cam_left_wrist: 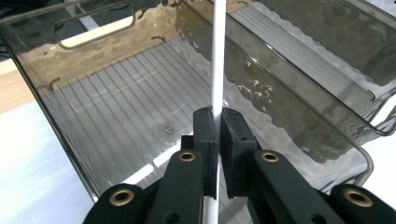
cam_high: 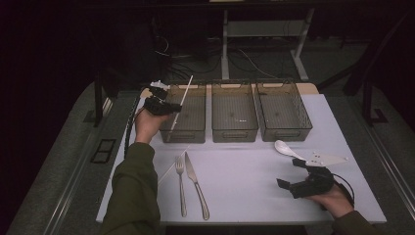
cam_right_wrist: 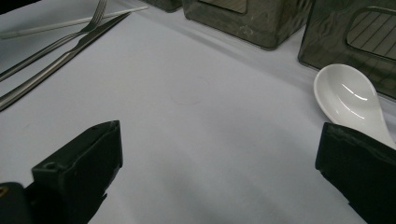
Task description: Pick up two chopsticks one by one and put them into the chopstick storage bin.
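A thin, smooth white chopstick (cam_left_wrist: pixel 217 56) sits pinched between the black pads of the left gripper (cam_high: pixel 169 108), jaws clamped tight on it, the stick slanting up and away over the left bin (cam_high: pixel 188 128). That bin is smoky translucent plastic, rectangular, with a ribbed floor and a cut-out handle in its end wall. Two more of the same kind stand in a row beside it: the middle bin (cam_high: pixel 234 131) and the right bin (cam_high: pixel 285 132). On the matte white table (cam_high: pixel 244 186) lie a shiny steel fork (cam_high: pixel 181 183) and knife (cam_high: pixel 196 184) side by side, with a second chopstick (cam_high: pixel 165 174) angled just left of the fork. A glossy white ceramic spoon (cam_right_wrist: pixel 348 100) rests bowl-up near the right bin.

The left hand (cam_high: pixel 146 125) is stretched forward in a green sleeve, gripper at the left bin's near corner. The right gripper (cam_high: pixel 289 185) rests low over the table, jaws spread wide and holding nothing, the spoon just beyond one of them.
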Available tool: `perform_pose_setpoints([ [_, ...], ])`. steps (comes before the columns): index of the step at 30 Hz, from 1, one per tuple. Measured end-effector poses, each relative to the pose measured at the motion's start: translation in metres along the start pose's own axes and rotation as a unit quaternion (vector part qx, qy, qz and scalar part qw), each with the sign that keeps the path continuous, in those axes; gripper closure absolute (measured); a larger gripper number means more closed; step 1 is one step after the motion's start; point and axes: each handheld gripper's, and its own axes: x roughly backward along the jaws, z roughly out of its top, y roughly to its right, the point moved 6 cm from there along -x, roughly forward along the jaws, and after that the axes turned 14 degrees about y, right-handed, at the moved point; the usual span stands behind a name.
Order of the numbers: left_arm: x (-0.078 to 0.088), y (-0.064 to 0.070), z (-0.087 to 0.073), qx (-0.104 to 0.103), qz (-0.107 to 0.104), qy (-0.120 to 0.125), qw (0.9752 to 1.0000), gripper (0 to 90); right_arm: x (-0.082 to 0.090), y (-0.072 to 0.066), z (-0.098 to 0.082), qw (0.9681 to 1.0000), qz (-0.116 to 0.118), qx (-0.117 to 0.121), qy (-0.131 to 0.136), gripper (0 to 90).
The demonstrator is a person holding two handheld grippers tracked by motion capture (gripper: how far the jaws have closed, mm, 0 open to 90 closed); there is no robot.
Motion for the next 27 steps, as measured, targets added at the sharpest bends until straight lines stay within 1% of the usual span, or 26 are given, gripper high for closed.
perform_pose_setpoints([
  [7, -0.007, -0.003, -0.003, 0.004, 0.007, -0.001, 1.0, 84.1, 0.0, 0.0, 0.0, 1.0, 0.0, -0.001, 0.001, 0.7],
  [8, -0.009, -0.002, -0.004, 0.01, 0.011, -0.001, 0.9999, 84.1, 0.0, 0.0, 0.0, 1.0, 0.0, -0.001, 0.001, 0.7],
  [9, -0.01, -0.004, -0.004, 0.003, 0.01, -0.004, 0.9999, 84.0, 0.0, 0.0, 0.0, 1.0, 0.001, -0.001, 0.001, 0.8],
  [10, -0.012, -0.003, -0.005, 0.013, 0.017, -0.002, 0.9998, 83.9, 0.0, 0.0, 0.0, 1.0, 0.001, -0.001, 0.001, 0.8],
  [12, -0.016, -0.005, -0.006, 0.012, 0.025, -0.003, 0.9996, 83.8, 0.0, 0.0, 0.0, 1.0, 0.002, 0.0, 0.002, 0.8],
  [16, -0.024, -0.009, -0.009, 0.02, 0.042, -0.01, 0.9989, 83.6, 0.001, 0.0, 0.0, 1.0, 0.001, -0.003, 0.002, 0.8],
  [18, -0.026, -0.01, -0.011, 0.024, 0.046, -0.011, 0.9986, 83.3, 0.001, 0.0, 0.001, 1.0, 0.002, -0.003, 0.002, 0.8],
  [19, -0.027, -0.011, -0.012, 0.022, 0.048, -0.016, 0.9985, 83.2, 0.001, 0.0, 0.001, 1.0, 0.003, -0.002, 0.003, 0.7],
  [22, -0.029, -0.011, -0.012, 0.025, 0.055, -0.018, 0.998, 83.0, 0.002, 0.001, 0.001, 1.0, 0.003, -0.001, 0.004, 0.7],
  [25, -0.028, -0.011, -0.012, 0.025, 0.056, -0.017, 0.998, 82.7, 0.002, 0.001, 0.001, 1.0, 0.003, 0.001, 0.005, 0.8],
  [27, -0.028, -0.011, -0.011, 0.024, 0.057, -0.014, 0.998, 80.9, 0.002, 0.0, 0.001, 1.0, 0.004, 0.001, 0.005, 0.8],
])
